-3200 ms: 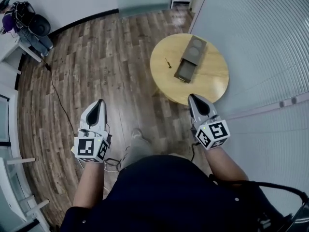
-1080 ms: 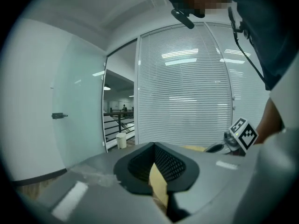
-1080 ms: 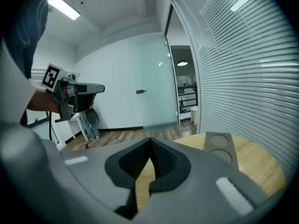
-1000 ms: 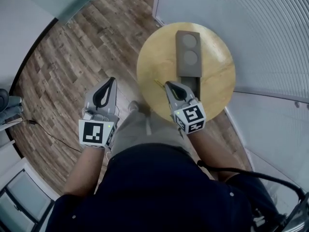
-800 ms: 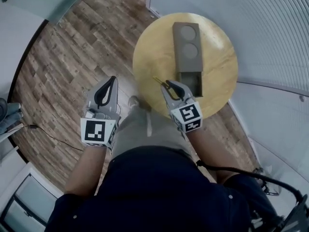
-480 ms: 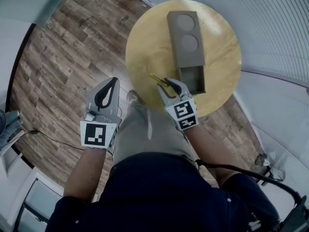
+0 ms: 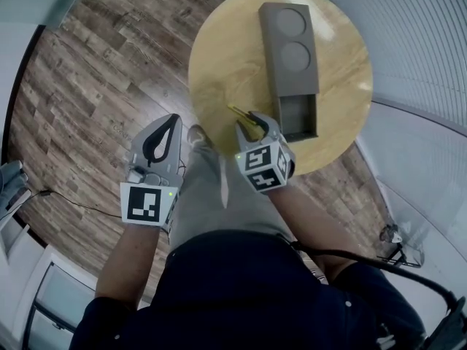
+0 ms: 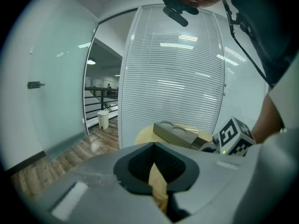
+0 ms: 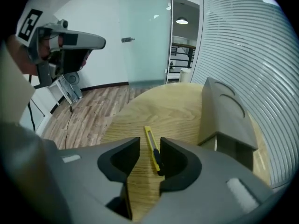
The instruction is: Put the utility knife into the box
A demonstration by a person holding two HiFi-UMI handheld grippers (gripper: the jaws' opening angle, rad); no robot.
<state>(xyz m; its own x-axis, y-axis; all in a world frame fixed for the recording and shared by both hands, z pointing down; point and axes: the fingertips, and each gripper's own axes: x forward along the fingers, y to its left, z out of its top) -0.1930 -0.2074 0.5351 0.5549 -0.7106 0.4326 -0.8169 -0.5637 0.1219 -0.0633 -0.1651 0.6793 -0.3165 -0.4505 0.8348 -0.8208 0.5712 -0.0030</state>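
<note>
A yellow utility knife point(image 7: 239, 115) point(image 9: 152, 150) lies on the round wooden table point(image 7: 219, 57) near its front edge. Just right of it stands the long grey box point(image 7: 290, 49) point(image 9: 224, 113), its near compartment point(image 7: 298, 117) open. My right gripper point(image 7: 255, 121) point(image 9: 149, 158) hovers low over the knife. Its jaws are opening, the knife's near end shows in the gap between them, and the pads do not press on it. My left gripper point(image 7: 173, 119) point(image 8: 154, 146) hangs shut and empty over the floor, left of the table.
The table point(image 9: 159, 111) stands against a curved slatted wall point(image 7: 423, 42). Wood plank floor point(image 7: 87, 86) spreads to the left, with a thin cable point(image 7: 69, 197) across it. A glass door point(image 9: 145, 36) shows beyond the table. The person's legs are close to the table edge.
My right gripper has slid left over the table's front edge to the knife, and its jaws have gone from shut to open. The left gripper has stayed where it was.
</note>
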